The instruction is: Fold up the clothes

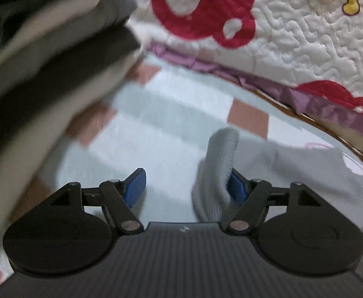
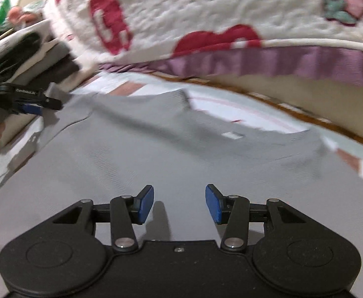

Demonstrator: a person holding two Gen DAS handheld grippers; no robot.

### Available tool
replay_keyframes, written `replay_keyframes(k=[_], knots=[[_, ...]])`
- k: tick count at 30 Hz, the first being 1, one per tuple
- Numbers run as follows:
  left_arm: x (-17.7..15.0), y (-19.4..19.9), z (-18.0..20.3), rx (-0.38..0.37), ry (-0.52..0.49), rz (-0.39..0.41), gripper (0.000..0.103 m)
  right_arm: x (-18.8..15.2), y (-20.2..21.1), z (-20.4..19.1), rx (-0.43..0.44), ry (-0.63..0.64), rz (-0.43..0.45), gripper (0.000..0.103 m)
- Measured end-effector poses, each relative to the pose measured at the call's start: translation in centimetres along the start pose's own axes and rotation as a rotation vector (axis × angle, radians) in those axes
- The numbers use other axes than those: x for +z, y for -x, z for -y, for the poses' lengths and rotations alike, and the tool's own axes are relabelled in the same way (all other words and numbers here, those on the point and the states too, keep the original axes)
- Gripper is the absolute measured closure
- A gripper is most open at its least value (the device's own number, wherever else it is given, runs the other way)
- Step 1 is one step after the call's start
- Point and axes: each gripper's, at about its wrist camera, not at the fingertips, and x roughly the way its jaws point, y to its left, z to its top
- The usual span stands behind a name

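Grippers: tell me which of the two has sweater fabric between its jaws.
The left gripper. A ribbed edge of the grey sweater stands between its open jaws, against the right blue pad. The right gripper hangs open above flat fabric with nothing between its jaws.

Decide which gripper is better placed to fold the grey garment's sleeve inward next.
Probably the left. The left gripper is open with the sleeve's ribbed cuff draped against its right finger. The right gripper, also open, hovers over the flat body of the grey garment, away from any edge.
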Motion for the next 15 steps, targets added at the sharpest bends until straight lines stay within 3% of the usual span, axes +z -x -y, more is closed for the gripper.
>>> replay_keyframes(k=[4,10,12,13,14,15], knots=[[-1.8,0.1,-1.5,-0.077,0.047,-0.073,0.033,-1.4,-0.9,-3.2,0.081,0.103,-0.049,0.049],[-1.7,-0.9,-1.1,-0.174,0.091,-0.039,0.033,-2.4,-0.1,-3.9,0.100,0.149,-0.045,0.051],[-1.3,-1.9,-0.4,-0.218,0.096,-0.052,0.038,-2.7,0.2,-4.1,0.106,0.164,-0.043,0.050],[-1.2,-2.3,0.2,-0.236,0.087,-0.067,0.056,-2.9,0.3,-4.2,0.109,0.172,-0.042,0.050],[-1.2,-2.3,1.1,-0.232,0.052,-0.068,0.091,-3.1,0.4,-4.3,0.112,0.179,-0.041,0.050],[-1.2,-1.8,2.4,-0.237,0.006,-0.049,0.096,-3.2,0.6,-4.4,0.115,0.186,-0.041,0.050]])
